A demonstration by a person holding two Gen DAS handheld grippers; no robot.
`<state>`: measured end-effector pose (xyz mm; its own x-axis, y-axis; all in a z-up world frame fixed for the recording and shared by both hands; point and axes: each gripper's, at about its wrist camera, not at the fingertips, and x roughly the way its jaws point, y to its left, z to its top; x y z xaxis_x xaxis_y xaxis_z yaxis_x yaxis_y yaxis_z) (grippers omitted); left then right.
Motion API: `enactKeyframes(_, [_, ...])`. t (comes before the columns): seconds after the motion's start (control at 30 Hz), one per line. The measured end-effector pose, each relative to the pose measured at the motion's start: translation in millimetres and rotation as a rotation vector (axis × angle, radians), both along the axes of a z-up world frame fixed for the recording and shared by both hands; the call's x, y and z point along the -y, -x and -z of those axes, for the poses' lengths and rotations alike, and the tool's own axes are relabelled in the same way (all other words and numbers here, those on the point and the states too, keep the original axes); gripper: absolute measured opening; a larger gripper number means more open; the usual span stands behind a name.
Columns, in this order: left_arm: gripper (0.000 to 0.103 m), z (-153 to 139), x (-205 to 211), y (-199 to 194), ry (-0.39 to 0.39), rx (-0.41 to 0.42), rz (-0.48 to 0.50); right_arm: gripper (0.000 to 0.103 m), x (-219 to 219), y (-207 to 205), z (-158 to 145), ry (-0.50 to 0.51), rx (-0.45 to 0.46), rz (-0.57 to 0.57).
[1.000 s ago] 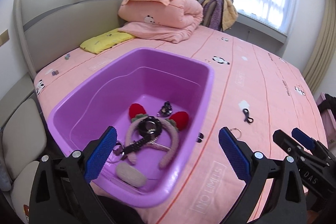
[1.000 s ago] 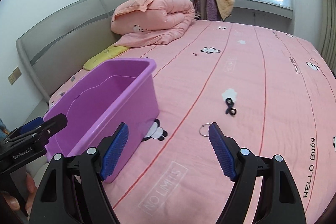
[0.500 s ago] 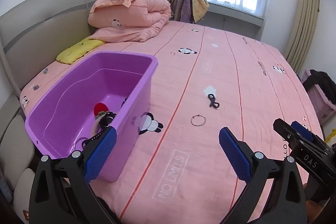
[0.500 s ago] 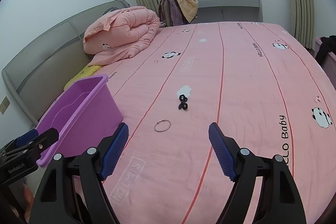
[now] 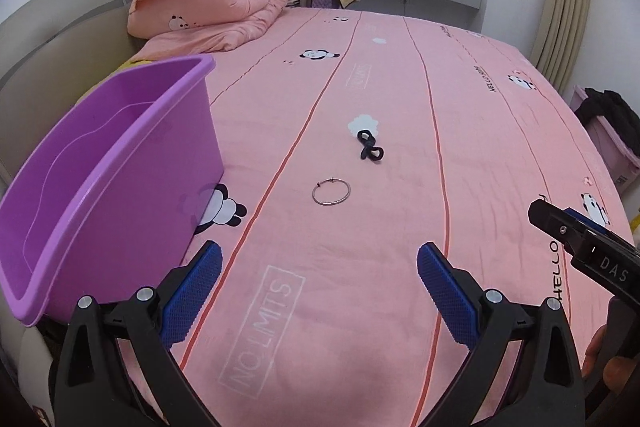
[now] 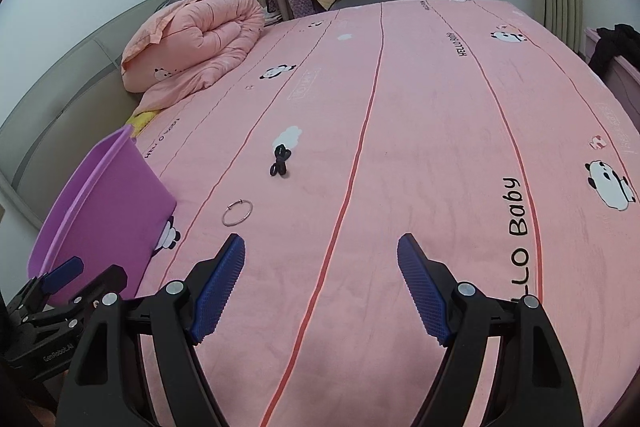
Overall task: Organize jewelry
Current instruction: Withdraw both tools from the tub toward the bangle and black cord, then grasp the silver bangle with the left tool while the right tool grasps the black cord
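Far left of both tools, purple bin (image 5: 108, 183) standing on the pink bed (image 5: 460, 131); left tool (image 5: 318, 287) spread wide and empty, just right of the bin; ahead of it, between its fingers' lines, thin silver ring (image 5: 331, 192) flat on the sheet, black hair tie (image 5: 369, 147) just beyond; right tool (image 6: 320, 283) likewise released, nothing held, ring (image 6: 237, 212) and tie (image 6: 280, 160) ahead-left; folded pink duvet (image 6: 192, 39) far back by the headboard

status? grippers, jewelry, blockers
Left gripper and right gripper open, empty. Silver ring and black tie on bed, outside purple bin. Path unobstructed.
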<state>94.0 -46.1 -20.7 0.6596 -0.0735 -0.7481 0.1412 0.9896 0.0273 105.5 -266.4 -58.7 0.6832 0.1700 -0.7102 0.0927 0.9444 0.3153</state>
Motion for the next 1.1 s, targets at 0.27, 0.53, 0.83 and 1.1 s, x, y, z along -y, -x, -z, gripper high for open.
enactKeyframes(0.27, [0.096, 51, 5, -63, 0.013, -0.061, -0.077, 0.075, -23, -93, 40, 0.047, -0.074, -0.150])
enactKeyframes(0.53, [0.096, 100, 1, -118, -0.033, -0.117, -0.169, 0.075, -40, -175, 80, 0.069, -0.115, -0.248])
enactKeyframes(0.83, [0.096, 132, 4, -145, -0.013, -0.141, -0.192, 0.075, -62, -230, 103, 0.130, -0.129, -0.324])
enactKeyframes(1.1, [0.096, 141, 9, -160, -0.001, -0.145, -0.197, 0.075, -73, -253, 120, 0.201, -0.132, -0.322])
